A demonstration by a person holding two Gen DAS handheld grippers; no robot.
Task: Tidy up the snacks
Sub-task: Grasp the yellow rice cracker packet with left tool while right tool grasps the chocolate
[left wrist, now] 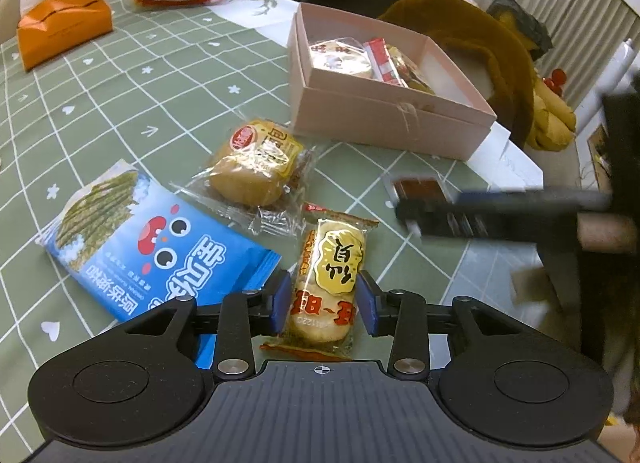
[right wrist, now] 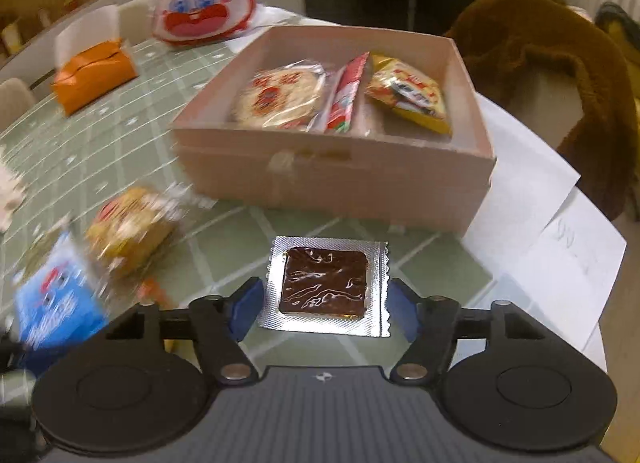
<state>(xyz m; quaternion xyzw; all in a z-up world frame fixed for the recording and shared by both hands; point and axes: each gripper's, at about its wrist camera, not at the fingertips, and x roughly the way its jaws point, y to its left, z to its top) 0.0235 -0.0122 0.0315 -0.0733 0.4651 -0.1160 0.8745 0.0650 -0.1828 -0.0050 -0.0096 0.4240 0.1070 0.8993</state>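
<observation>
Left claw clamped across the rice-cracker packet on the tabletop, right claw apart around the foil-edged chocolate square: both look light, crinkly, brittle; grip across mid-width, gently.

three snack packets lie in the box, seemingly side by side.
</observation>
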